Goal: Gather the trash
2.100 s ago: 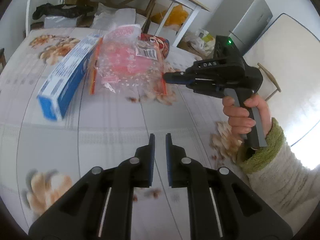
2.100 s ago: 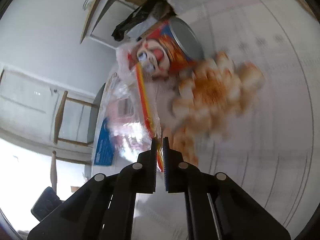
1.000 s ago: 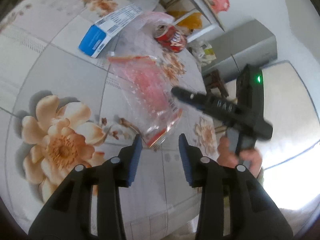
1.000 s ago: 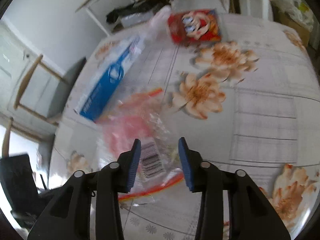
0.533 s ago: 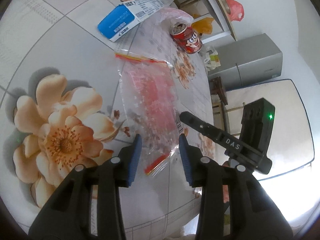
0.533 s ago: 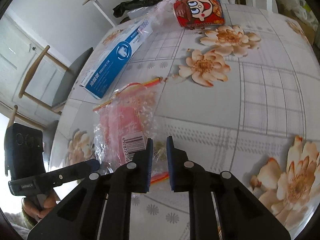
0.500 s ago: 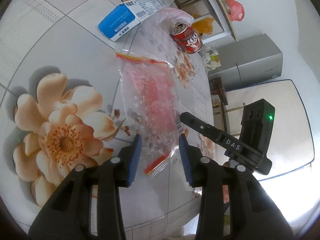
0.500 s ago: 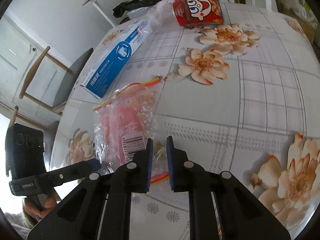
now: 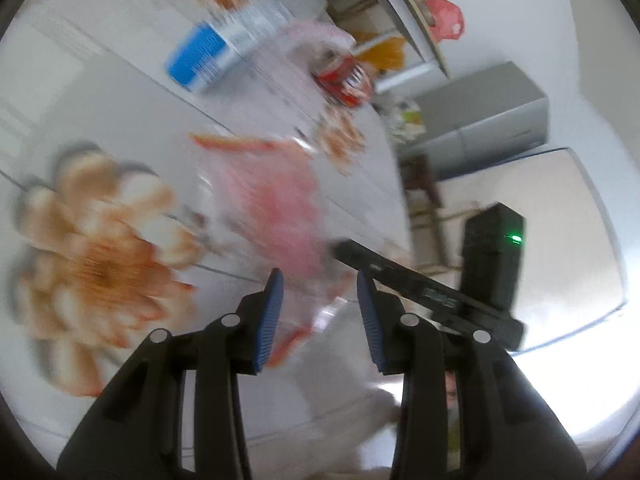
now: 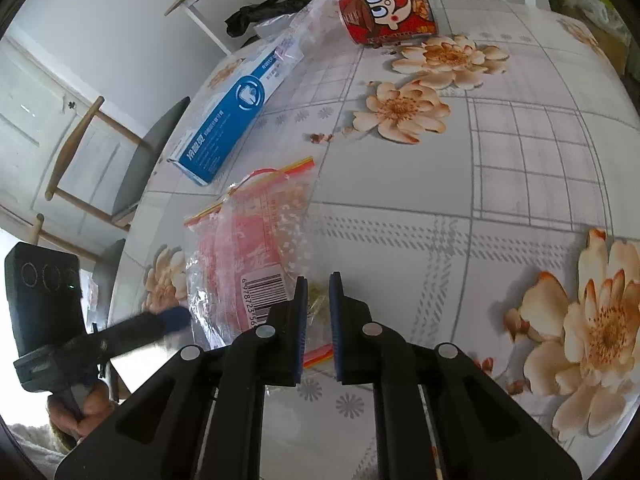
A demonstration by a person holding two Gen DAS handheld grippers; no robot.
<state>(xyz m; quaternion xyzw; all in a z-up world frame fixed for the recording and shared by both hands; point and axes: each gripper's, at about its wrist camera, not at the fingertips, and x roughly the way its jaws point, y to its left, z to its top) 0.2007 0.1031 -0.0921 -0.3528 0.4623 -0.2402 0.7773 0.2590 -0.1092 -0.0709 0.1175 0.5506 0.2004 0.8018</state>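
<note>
Both grippers over zip bag (image 10: 256,248): right gripper (image 10: 318,304) just closing, pinching its near edge; left gripper (image 9: 320,292) parted, empty.

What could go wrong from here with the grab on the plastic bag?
The right hand-held gripper has just been closing on the near edge of the thin zip bag; the film may slip out. The left hand-held gripper stands open close by, so the two could collide.
</note>
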